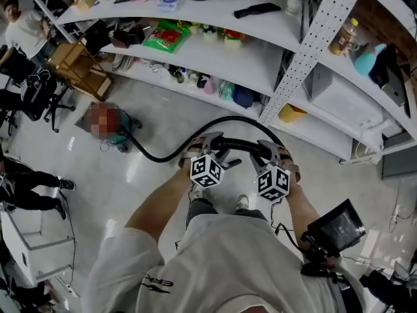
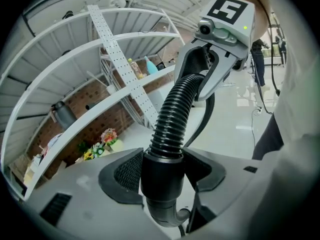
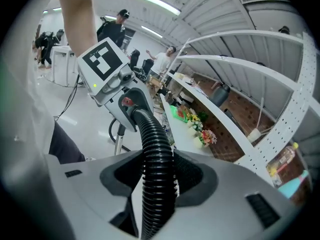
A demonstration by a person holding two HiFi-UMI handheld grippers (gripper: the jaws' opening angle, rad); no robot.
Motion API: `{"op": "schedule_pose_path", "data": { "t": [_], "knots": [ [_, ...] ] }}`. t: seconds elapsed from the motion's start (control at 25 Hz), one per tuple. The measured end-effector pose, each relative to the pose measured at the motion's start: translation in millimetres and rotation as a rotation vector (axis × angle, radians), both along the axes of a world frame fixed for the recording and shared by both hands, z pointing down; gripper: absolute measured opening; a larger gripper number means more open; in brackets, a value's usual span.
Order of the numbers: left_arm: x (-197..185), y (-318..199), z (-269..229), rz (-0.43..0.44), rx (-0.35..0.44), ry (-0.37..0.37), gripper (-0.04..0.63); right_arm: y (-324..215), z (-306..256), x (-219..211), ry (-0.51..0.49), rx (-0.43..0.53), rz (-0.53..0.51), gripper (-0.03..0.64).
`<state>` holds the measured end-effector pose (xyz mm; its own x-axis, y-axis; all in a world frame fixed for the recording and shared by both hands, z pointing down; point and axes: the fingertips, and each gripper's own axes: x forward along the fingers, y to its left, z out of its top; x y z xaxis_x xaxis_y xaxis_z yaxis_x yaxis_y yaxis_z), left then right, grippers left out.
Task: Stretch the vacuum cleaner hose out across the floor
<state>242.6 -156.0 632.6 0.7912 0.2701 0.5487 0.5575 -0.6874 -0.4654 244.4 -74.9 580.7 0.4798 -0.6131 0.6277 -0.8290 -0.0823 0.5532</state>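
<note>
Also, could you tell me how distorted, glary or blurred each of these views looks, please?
Head view: wide-angle bend curves the shelves, soft glare on the floor. Left gripper view: heavy fisheye with black corners, hose sharp. Right gripper view: same fisheye, ceiling light strips bright, hose ribs crisp.

Hose [image 1: 228,119] between left gripper [image 1: 210,143], right gripper [image 1: 264,150]
</note>
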Motion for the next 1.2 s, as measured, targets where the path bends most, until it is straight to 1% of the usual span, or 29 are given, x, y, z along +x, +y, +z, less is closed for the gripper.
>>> {"op": "schedule_pose_path", "data": {
  "t": [0.24,0.36,0.48,0.68,0.84,1.04,1.2],
  "knots": [
    [-1.4,38.3,-0.8,-0.121,-0.007,0.001,0.238,37.3,-1.1,6.5,-0.01,0.009,-0.112,0.181],
    [-6.5,56.0,-2.6,-0.164,-0.024,-0.009,0.238,53.4,-3.7,4.3,-0.016,0.006,-0.151,0.181],
    [-11.3,68.7,-3.0,-0.189,-0.041,-0.019,0.238,65.0,-5.0,1.9,-0.022,0.006,-0.172,0.181],
    [-19.2,84.1,1.0,-0.2,-0.047,-0.035,0.238,80.0,-1.5,-4.6,-0.036,0.006,-0.177,0.181],
    [-28.7,93.5,6.2,-0.19,-0.032,-0.036,0.238,90.6,5.1,-13.7,-0.043,0.007,-0.164,0.181],
    [-49.5,98.7,5.4,-0.172,-0.006,-0.022,0.238,97.7,7.2,-36.3,-0.042,0.006,-0.147,0.181],
    [-75.4,105.9,4.4,-0.161,0.003,-0.015,0.238,105.6,8.1,-63.4,-0.047,-0.001,-0.138,0.181]
  ]
}}
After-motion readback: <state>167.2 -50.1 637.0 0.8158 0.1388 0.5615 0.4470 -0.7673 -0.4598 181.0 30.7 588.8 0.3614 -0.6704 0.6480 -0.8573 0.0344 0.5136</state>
